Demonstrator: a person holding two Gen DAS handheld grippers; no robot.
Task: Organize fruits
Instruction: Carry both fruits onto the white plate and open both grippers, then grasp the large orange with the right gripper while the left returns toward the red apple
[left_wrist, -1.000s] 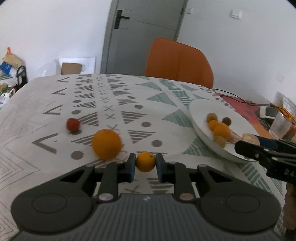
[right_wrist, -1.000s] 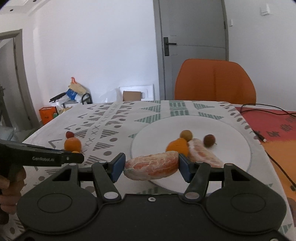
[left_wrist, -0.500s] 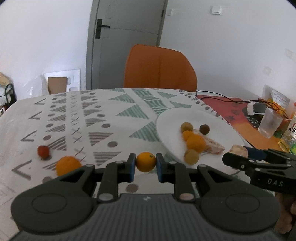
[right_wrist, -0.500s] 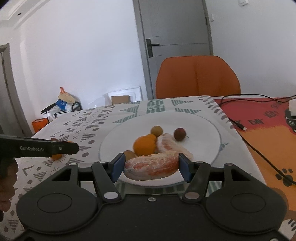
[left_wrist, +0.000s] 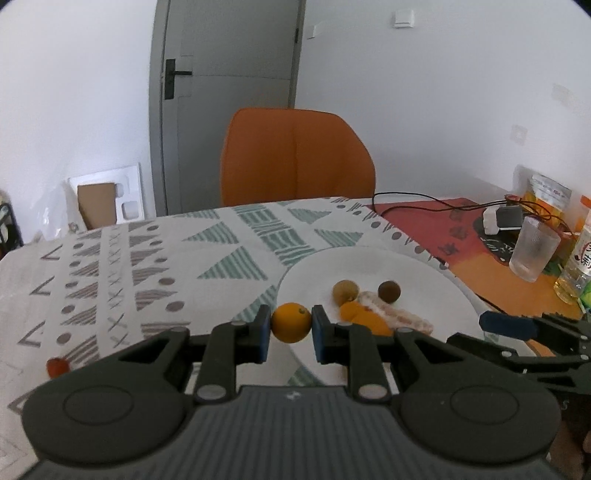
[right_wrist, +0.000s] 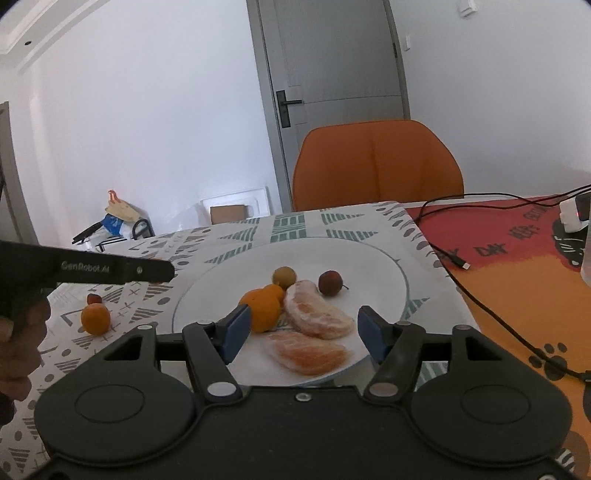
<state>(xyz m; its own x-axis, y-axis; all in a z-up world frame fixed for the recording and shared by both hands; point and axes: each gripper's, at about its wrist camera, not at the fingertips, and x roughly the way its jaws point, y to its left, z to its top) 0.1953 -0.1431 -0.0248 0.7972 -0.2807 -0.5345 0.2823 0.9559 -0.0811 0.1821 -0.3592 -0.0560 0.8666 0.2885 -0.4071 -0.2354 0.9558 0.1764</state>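
Note:
My left gripper is shut on a small orange and holds it over the left rim of the white plate. My right gripper is open above the plate's near edge. A peeled citrus segment lies on the plate just below it, beside a second segment. The plate also holds an orange, a yellowish-brown small fruit and a dark red small fruit. A larger orange and a small red fruit lie on the tablecloth at the left.
An orange chair stands behind the table. A black cable crosses the red and orange mat at the right. A glass, a white charger and bottles stand at the far right.
My right gripper has opened and let the peeled segment down onto the plate. My left gripper has carried the small orange right, from the tablecloth to the plate's rim.

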